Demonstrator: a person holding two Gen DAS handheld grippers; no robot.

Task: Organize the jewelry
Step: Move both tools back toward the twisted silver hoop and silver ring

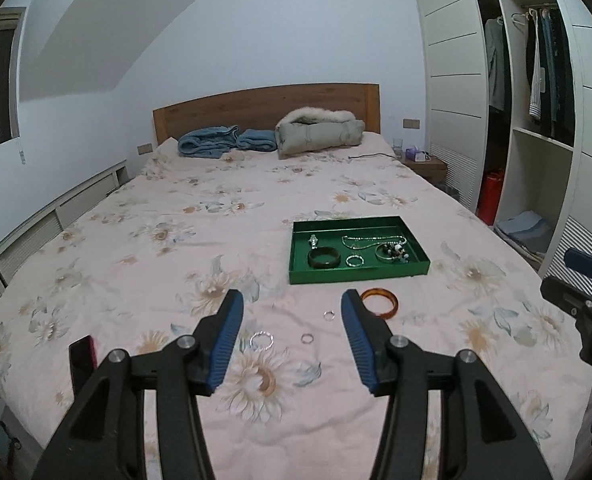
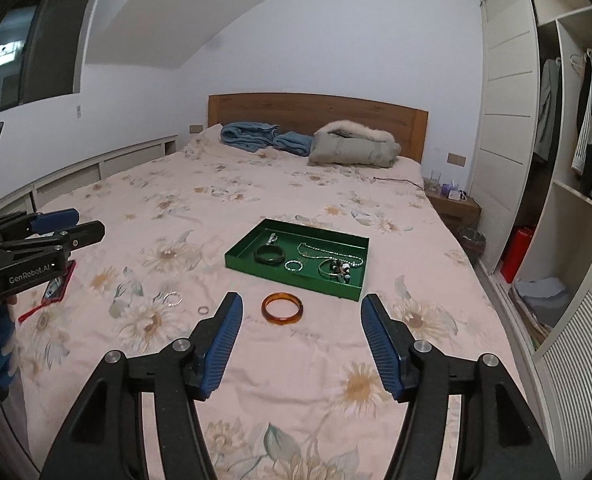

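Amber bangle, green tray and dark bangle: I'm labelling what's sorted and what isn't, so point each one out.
amber bangle [image 2: 282, 309]: right wrist view, near rim of its band.
green tray [image 2: 292, 278]: right wrist view, front wall.
dark bangle [image 1: 324, 259]: left wrist view, near side of its band.

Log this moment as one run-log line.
left gripper: open, empty | right gripper: open, empty | amber bangle: on bed | green tray: part-filled

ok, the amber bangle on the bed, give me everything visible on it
The amber bangle is a thick, closed ring, translucent orange-brown with a glossy, resin-like look. It lies flat on the floral bedspread, just in front of the green tray and apart from it. Nothing touches it except the bedspread. The right gripper is open and empty, with the bangle seen beyond the gap between its fingers. Small silver rings lie apart to its left.
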